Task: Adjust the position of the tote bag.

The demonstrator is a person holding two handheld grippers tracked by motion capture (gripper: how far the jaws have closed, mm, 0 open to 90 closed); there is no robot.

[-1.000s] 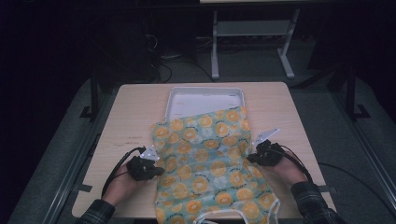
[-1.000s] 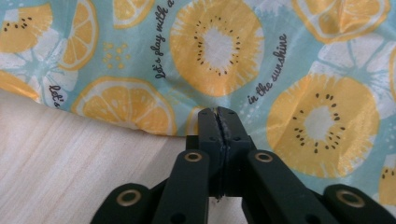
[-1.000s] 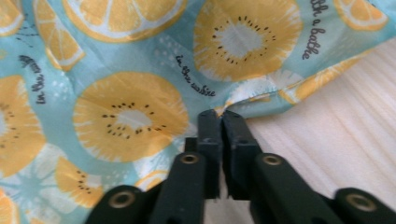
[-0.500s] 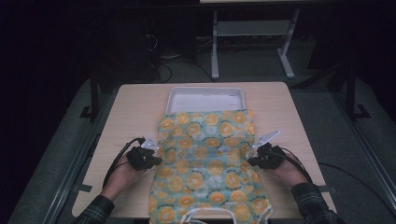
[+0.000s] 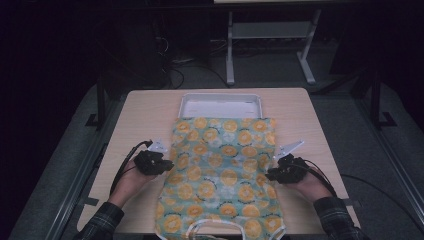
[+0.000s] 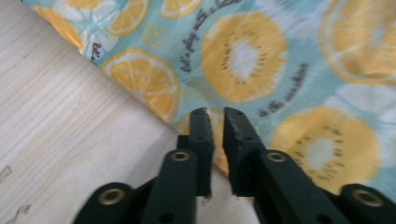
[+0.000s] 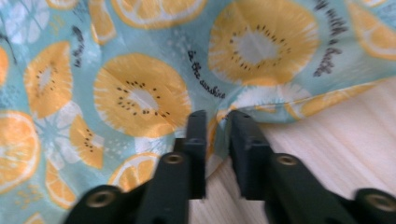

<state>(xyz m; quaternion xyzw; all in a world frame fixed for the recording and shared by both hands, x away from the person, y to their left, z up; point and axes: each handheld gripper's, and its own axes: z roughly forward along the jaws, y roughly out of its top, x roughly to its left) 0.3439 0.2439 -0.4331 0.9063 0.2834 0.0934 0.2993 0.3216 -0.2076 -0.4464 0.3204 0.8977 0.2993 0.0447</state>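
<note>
A teal garment (image 5: 222, 165) printed with orange fruit slices lies spread flat on the wooden table (image 5: 145, 115), its neck opening at the near edge. My left gripper (image 5: 170, 165) is at the cloth's left edge. In the left gripper view its jaws (image 6: 217, 112) have just been opening and stand slightly apart over the hem (image 6: 243, 60), pads not pressing. My right gripper (image 5: 269, 175) is at the right edge. Its jaws (image 7: 217, 114) have also just been opening, with a small fold of cloth (image 7: 135, 93) in the gap, loose.
A shallow white tray (image 5: 220, 95) stands at the table's far edge, just beyond the garment's top. Bare wood (image 6: 70, 116) lies left of the cloth and bare wood (image 7: 336, 144) lies right of it. A metal stand (image 5: 270, 35) is on the dark floor behind.
The garment, skewed a second ago, has been pulled straight and now lies flat. My left hand has shifted slightly toward the far side; the right hand has hardly moved.
</note>
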